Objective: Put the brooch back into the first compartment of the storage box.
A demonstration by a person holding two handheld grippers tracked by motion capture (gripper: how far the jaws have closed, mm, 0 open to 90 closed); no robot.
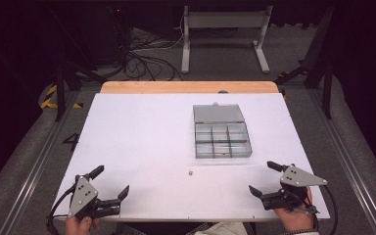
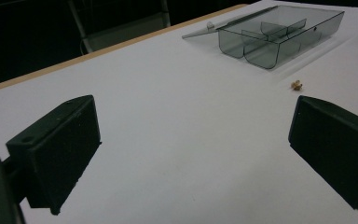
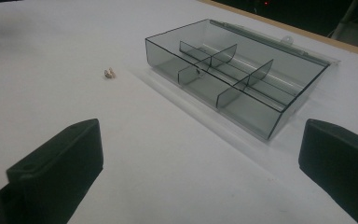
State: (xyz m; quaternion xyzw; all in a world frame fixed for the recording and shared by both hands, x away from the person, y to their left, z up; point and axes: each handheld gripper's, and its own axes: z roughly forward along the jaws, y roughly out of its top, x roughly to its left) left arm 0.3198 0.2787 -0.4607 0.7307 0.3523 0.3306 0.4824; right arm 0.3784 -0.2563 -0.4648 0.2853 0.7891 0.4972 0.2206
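Note:
A clear grey compartment box (image 1: 222,139) lies on the white table (image 1: 142,137) right of centre, its lid (image 1: 218,113) folded flat behind it; the box (image 2: 279,35) and the box (image 3: 235,77) look empty in both gripper views. A tiny pale piece (image 1: 190,172) rests on the table in front of the box's left corner, also seen as the piece (image 2: 297,85) and the piece (image 3: 109,73). My left gripper (image 1: 110,181) stands open near the front left edge with nothing between its jaws. My right gripper (image 1: 263,178) stands open near the front right edge, likewise holding nothing.
A wooden strip (image 1: 186,87) borders the table's far edge. Beyond it, on the floor, stand a metal frame (image 1: 225,34) and a tangle of cables (image 1: 142,61). Dark stands flank the table at both sides.

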